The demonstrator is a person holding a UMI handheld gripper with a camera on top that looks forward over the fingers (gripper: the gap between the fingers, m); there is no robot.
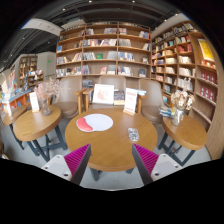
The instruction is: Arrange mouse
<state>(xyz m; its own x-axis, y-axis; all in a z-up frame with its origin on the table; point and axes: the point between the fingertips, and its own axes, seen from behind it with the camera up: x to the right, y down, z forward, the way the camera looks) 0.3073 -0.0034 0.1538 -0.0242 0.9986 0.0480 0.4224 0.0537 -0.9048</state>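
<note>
A round wooden table [108, 148] stands just ahead of my fingers. On its far left part lies a round mat [95, 122], white with a red side. A small grey-white object [133, 133], apparently the mouse, lies on the table's right part, apart from the mat. My gripper [104, 164] is open and empty, held above the table's near edge. Its magenta pads [62, 160] show at either side, with nothing between them.
Two white sign stands [103, 95] rise at the table's far edge. More round wooden tables stand at the left [35, 122] and right [188, 128], with chairs around. Tall bookshelves [105, 50] fill the back and right walls.
</note>
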